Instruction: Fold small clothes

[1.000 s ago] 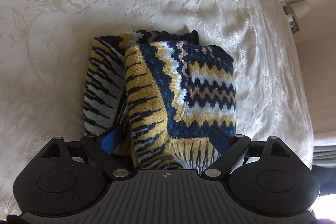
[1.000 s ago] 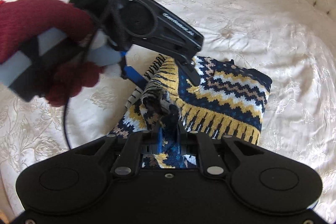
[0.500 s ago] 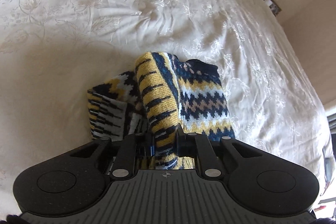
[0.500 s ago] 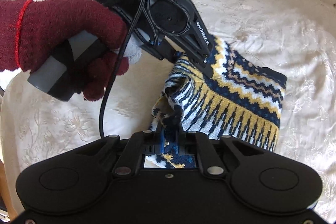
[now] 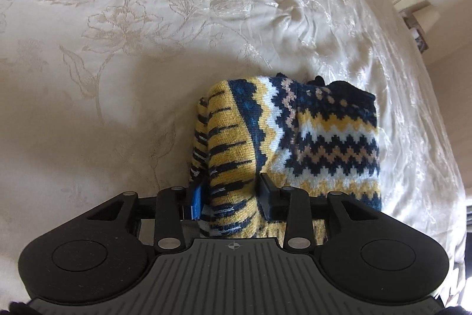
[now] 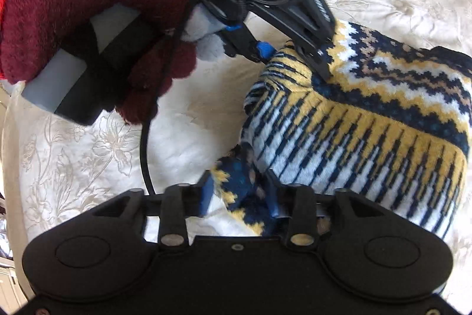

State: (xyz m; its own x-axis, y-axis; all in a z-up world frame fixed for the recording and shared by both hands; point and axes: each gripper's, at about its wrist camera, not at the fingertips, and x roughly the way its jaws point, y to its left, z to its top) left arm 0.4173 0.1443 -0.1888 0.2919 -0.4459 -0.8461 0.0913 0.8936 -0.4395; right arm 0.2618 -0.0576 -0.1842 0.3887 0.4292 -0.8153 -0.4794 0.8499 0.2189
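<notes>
**Knit Wool Meets Satin Sheen**

A chunky knitted sweater [image 5: 309, 143], soft and matt in navy, yellow and white yarn, lies on a glossy, silky bedspread [image 5: 118, 34] woven with a raised floral pattern. The left gripper [image 5: 231, 197] is matt black plastic with a ribbed top and bright metal rivets. A fuzzy maroon knit glove [image 6: 88, 19] covers the hand.

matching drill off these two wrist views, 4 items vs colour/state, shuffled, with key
1 sweater
2 bedspread
3 glove
4 left gripper

A dark red, wrapped round a handle
B cream, floral pattern
C yellow, navy and white knit, folded
D jaws astride a yellow fold of knit

Pairs: 1-C, 2-B, 3-A, 4-D
</notes>
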